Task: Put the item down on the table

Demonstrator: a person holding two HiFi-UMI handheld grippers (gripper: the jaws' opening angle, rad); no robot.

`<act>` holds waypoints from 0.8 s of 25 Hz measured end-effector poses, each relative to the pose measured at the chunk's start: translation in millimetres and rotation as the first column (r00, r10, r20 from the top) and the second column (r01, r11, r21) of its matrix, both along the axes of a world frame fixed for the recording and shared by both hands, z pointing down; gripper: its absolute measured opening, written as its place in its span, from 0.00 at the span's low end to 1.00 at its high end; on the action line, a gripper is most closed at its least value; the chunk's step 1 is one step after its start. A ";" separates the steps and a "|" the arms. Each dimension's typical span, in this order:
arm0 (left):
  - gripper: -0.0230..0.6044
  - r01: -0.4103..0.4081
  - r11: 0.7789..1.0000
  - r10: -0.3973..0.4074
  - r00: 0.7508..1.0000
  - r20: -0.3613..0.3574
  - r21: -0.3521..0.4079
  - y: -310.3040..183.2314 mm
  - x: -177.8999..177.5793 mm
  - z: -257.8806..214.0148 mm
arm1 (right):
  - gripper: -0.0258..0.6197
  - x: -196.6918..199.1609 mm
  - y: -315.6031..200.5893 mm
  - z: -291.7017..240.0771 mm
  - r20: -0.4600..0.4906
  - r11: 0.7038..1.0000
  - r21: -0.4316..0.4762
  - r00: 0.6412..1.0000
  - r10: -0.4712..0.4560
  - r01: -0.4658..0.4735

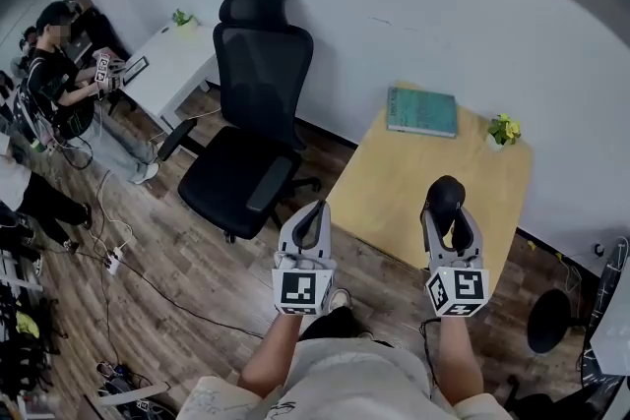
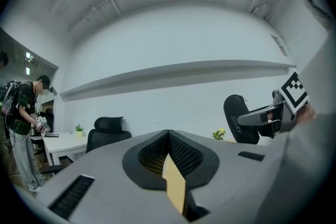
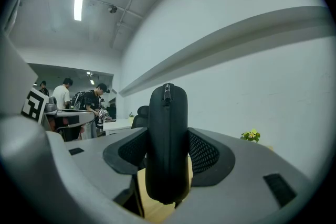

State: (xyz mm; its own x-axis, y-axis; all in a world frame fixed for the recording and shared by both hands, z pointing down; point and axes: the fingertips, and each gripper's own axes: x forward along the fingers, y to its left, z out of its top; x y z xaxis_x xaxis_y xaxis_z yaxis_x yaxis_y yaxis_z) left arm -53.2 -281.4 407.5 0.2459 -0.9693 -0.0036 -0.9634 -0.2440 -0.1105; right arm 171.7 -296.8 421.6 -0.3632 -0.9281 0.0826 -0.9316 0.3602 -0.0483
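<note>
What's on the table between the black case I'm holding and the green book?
Nothing: the head view shows only bare wooden table between the black zippered case and the green book; the potted plant stands aside.

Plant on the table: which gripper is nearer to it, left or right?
Right. The right gripper, holding a case, is over the table, just before the plant; the left gripper is by the table's left edge, farther off.
</note>
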 end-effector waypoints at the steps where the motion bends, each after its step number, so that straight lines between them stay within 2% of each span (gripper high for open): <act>1: 0.05 -0.003 1.000 0.003 1.000 -0.001 -0.004 -3.3 -0.7 2.3 | 0.42 -0.9 -2.9 2.2 -0.003 1.000 -0.006 1.000 0.002 -0.002; 10: 0.05 -0.012 0.999 0.011 1.000 -0.017 -0.036 -22.1 -12.2 22.0 | 0.42 -17.5 -20.3 31.5 -0.086 0.997 -0.078 0.996 -0.014 0.007; 20: 0.05 -0.031 0.993 0.028 0.999 -0.024 -0.118 -25.1 -26.9 64.7 | 0.42 -40.6 -33.8 90.7 -0.185 0.973 -0.228 0.981 -0.063 0.020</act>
State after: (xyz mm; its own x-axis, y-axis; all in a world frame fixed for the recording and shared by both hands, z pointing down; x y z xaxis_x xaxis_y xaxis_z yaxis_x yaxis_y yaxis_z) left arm -80.1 -306.6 472.1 0.2755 -0.9556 0.1045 -0.9576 -0.2823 -0.0576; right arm 131.1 -330.6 512.3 -0.3587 -0.8621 0.3579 -0.9159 0.3991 0.0434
